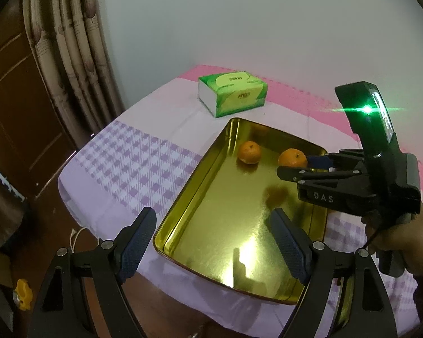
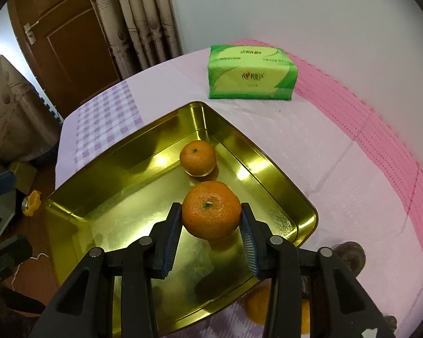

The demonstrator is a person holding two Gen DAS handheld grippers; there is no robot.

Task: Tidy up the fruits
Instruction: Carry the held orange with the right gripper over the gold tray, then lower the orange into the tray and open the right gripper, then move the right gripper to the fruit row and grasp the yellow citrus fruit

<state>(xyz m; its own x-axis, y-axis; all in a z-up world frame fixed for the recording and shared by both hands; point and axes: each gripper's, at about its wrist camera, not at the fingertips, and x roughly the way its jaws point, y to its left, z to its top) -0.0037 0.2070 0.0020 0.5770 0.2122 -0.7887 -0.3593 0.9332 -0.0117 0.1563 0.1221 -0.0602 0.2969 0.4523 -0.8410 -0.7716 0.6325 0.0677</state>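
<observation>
Second orange on its way into the tray

The right tongs (image 2: 211, 218) are clenched on a round orange mandarin with a green stem scar (image 2: 211, 209), held just above the shiny gold metal tray (image 2: 121, 174) at frame centre. Another small orange mandarin (image 2: 198, 157) already lies near the tray's far corner. The left tongs (image 1: 208, 242) are released over the tray's near end. At least one more orange fruit (image 2: 258, 308) waits on the lilac checked worktop (image 2: 310, 146), lower frame, so I judge the job about half done

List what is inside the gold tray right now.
One mandarin rests on the gold tray floor near its far corner. A second mandarin is clamped in the right gripper over the tray. The gripper arms cover part of the near floor.
</observation>
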